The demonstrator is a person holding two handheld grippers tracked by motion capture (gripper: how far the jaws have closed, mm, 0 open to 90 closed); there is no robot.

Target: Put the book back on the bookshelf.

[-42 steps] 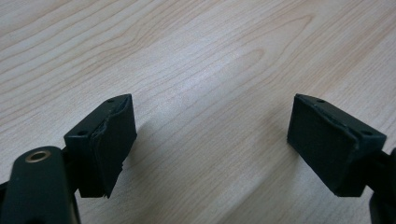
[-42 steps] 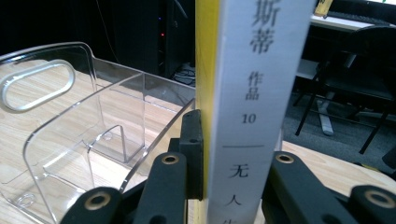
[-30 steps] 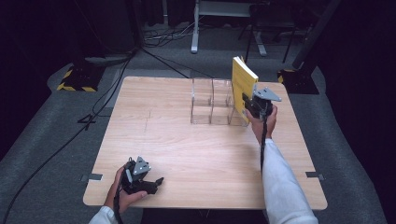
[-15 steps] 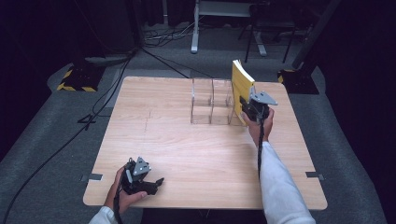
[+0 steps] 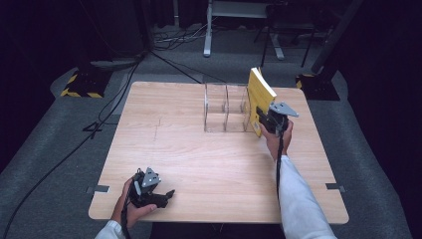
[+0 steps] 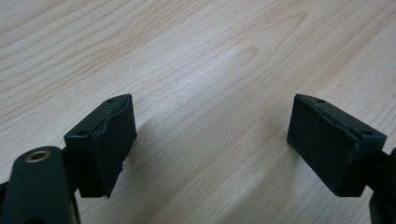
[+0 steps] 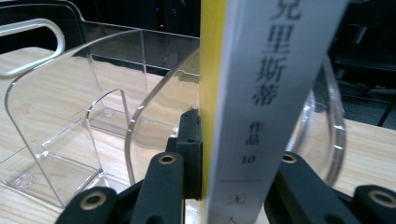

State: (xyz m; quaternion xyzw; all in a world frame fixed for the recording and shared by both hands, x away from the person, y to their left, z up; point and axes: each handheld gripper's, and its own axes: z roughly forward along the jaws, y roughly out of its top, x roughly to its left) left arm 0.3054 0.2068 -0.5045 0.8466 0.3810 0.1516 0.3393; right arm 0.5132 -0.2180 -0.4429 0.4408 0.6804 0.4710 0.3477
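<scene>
the right hand-held gripper (image 5: 264,121) pinches the upright yellow-covered book with a white spine (image 5: 259,94) at the right end of the clear acrylic divided rack (image 5: 225,107), far on the bench (image 5: 199,164). the book may snag on a divider and tip. the left hand-held gripper (image 5: 161,195) rests spread, near left.

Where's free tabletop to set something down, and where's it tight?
Free: the light wooden table is bare between the clear acrylic divider rack and the left gripper at the near edge, also the whole far-left part. Tight: far right, where the right gripper clamps the upright yellow book beside the rack.
</scene>
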